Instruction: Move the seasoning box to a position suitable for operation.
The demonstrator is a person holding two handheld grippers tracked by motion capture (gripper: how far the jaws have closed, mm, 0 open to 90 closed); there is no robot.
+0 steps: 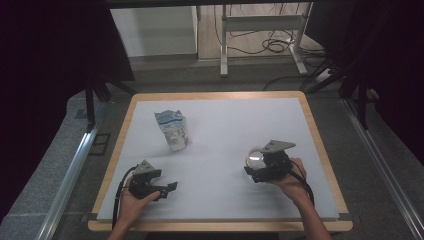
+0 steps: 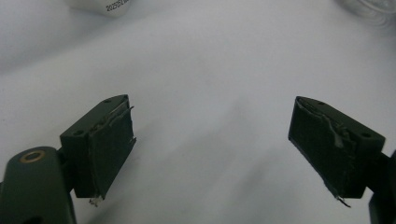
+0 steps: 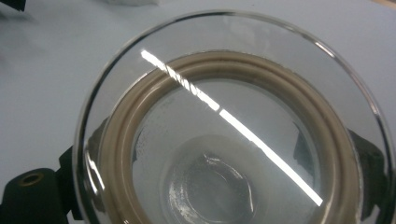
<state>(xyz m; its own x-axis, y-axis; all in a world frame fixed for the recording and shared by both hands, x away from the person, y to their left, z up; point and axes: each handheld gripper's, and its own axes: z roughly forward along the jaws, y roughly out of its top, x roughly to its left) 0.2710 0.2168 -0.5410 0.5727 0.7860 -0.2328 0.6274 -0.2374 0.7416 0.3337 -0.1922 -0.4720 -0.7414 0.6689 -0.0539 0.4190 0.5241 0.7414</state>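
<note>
A round glass lid (image 3: 224,116) with a beige seal ring sits between the jaws of my right gripper (image 3: 224,158), whose dark fingers show through the glass at both sides. In the high view the glass lid (image 1: 254,159) is at the table's right half with the right gripper (image 1: 257,170) shut on it. A white and blue pouch (image 1: 172,130) stands upright left of centre. My left gripper (image 1: 169,190) hovers near the front left, open with nothing between its fingers. From the left gripper (image 2: 212,140) itself, the pouch's printed bottom edge (image 2: 109,7) lies ahead.
A white mat (image 1: 225,120) covers the wooden-edged table (image 1: 320,145). The lid's rim (image 2: 369,7) shows at the top right of the left gripper view. Beyond the table stand a metal frame (image 1: 260,22) and cables on the floor.
</note>
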